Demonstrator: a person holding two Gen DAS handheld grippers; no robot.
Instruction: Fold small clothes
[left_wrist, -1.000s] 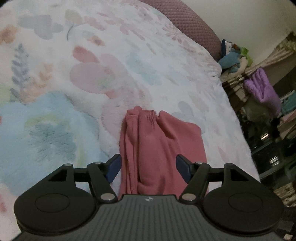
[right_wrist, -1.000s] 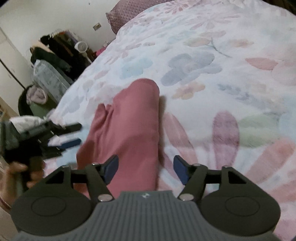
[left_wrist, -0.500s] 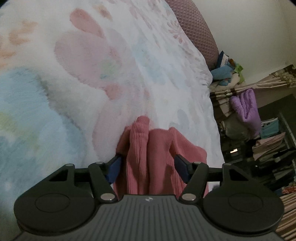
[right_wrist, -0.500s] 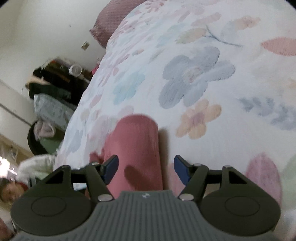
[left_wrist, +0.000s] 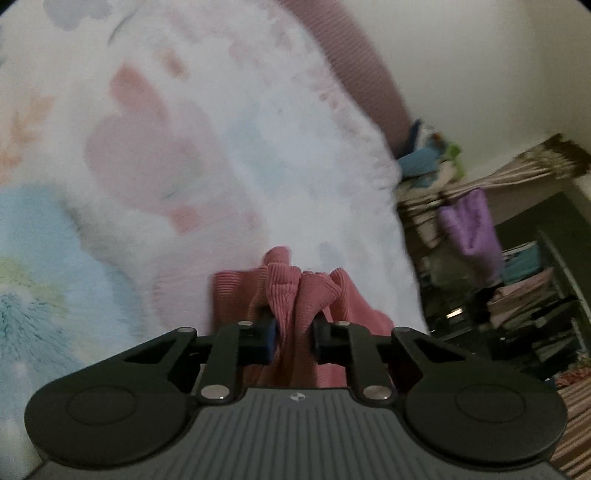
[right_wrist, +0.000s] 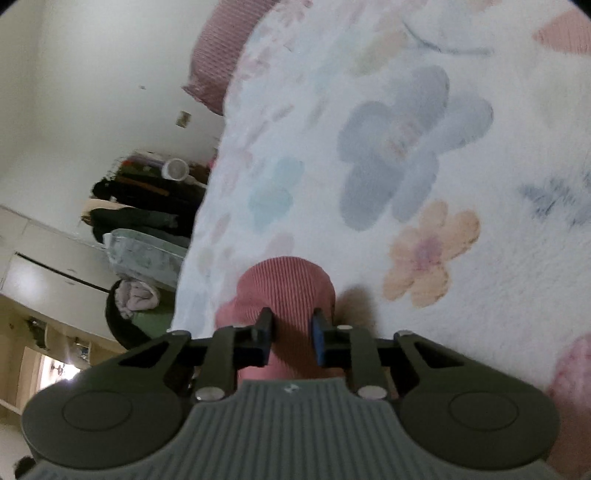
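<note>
Both jaws now clamped on pink garment (left_wrist: 295, 295), lengthwise away from cams.

Black left gripper (left_wrist: 293, 334), grey ribbed housing, silver screws, blue pads (right_wrist: 317, 338).

— What's around me on the left feed?

— I see a bed (left_wrist: 229, 155) under a fluffy white floral blanket, with a mauve quilted pillow (left_wrist: 354, 70) at its far end against a plain pale wall (left_wrist: 480, 66). Beyond the bed's edge there are cluttered shelves (left_wrist: 528, 302) and a purple plush thing (left_wrist: 472, 225) hanging; the view is blurred.

— And the right feed?

— I get the same blanket (right_wrist: 424, 155) and the pillow (right_wrist: 221, 59). Past the bed, a pile of dark clothes (right_wrist: 140, 206) sits by the wall, with a dark basket (right_wrist: 125, 314) of laundry lower down. The room is dim, and I spot a bright lit patch (right_wrist: 55, 369) at the lower left.
</note>
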